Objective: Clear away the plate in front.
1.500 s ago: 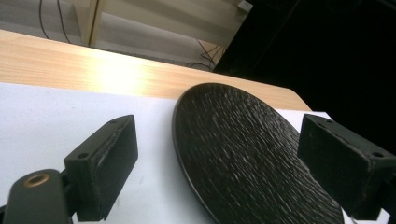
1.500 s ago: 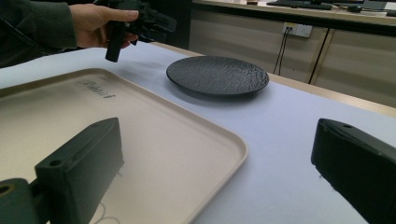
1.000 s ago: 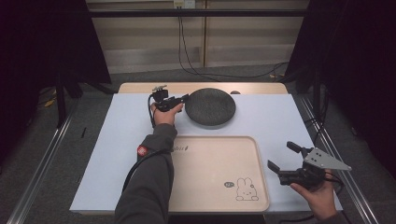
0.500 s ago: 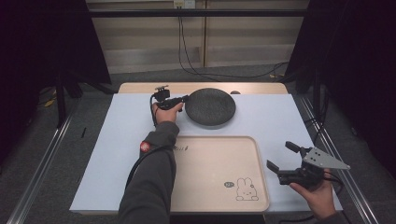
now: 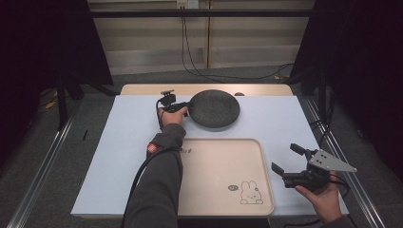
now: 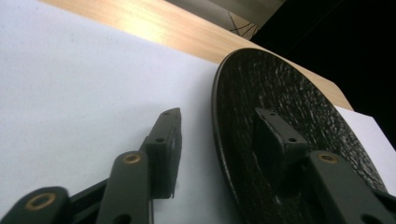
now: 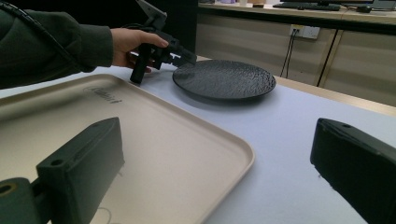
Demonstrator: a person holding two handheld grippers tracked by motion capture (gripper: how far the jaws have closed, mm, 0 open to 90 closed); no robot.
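On the white-covered counter, the dark round plate lies flat at about 12 o'clock, with a beige tray toward 6 o'clock, apart from it. The tray carries a small rabbit drawing near its near right corner, readable from the high view.

The left tool sits at the plate's 9 o'clock rim. The left gripper view shows what the high view cannot: its jaws stand apart and straddle the rim, 1 over the textured top of the plate, the other outside it above the white cover, neither pressed shut. The right gripper view shows the left hand wrapped around that tool's handle.

The right tool is held at about 4 o'clock, just off the tray's right edge, jaws wide open and holding nothing. In its own view, the tray's corner lies between the jaws.
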